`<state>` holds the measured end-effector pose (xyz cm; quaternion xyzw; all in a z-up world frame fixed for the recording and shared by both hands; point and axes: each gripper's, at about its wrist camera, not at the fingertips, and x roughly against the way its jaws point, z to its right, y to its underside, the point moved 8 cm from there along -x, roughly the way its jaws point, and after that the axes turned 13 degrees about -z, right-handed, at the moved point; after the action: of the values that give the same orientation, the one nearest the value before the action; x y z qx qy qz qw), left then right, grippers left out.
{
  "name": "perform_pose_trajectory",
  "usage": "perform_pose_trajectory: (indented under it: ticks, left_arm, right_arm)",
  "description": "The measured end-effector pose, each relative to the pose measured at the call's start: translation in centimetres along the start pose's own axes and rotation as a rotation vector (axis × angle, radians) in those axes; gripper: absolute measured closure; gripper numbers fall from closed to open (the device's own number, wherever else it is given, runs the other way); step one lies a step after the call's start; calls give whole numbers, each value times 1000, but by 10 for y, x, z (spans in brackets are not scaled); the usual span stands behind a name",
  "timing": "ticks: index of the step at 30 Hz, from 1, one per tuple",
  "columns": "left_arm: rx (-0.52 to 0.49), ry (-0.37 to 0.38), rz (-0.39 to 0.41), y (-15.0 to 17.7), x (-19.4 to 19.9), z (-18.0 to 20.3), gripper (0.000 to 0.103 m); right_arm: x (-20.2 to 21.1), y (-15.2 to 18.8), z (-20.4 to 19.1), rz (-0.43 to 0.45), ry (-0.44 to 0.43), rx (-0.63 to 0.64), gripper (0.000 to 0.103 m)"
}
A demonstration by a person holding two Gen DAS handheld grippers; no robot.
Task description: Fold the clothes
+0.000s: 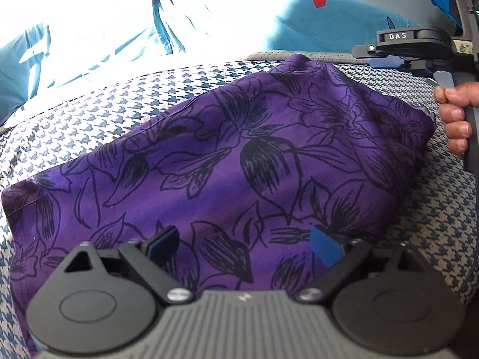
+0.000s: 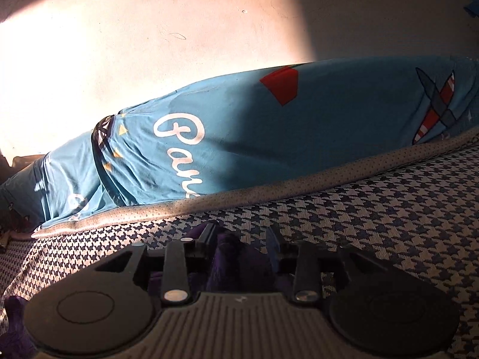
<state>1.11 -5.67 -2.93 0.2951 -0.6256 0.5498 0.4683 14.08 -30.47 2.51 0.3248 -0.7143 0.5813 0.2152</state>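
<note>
Hard sunlight from the upper left blows the blue bedding point(image 1: 98, 39) to white glare in the left wrist view. In the right wrist view a warm patch lights the wall point(image 2: 149, 36), the rest shadowed. Fisheye distortion bends the edges; corners vignette dark.
</note>
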Motion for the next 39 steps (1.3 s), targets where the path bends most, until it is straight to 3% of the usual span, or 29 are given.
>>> perform_pose_trajectory:
  ticks: [6, 14, 19, 22, 25, 31, 39]
  left_arm:
    - [15, -31, 34, -4, -1, -1, 9]
    - [5, -51, 46, -6, -5, 3, 9]
    - [21, -73, 16, -5, -15, -4, 7]
    - [61, -91, -5, -5, -20, -14, 3]
    - [101, -116, -21, -5, -24, -26, 2]
    - [158, -101, -9, -3, -18, -37, 1]
    - [176, -106, 13, -3, -14, -40, 1]
  right_arm:
    - [26, 25, 14, -63, 35, 13, 68]
    - [37, 41, 25, -115, -1, -11, 68]
    - [12, 64, 45, -254, 97, 13, 68]
    - [11, 71, 57, -261, 113, 20, 74]
    - [14, 72, 70, -269, 230, 6, 71]
    - [34, 61, 69, -188, 201, -94, 68]
    - [43, 66, 7, -179, 68, -15, 65]
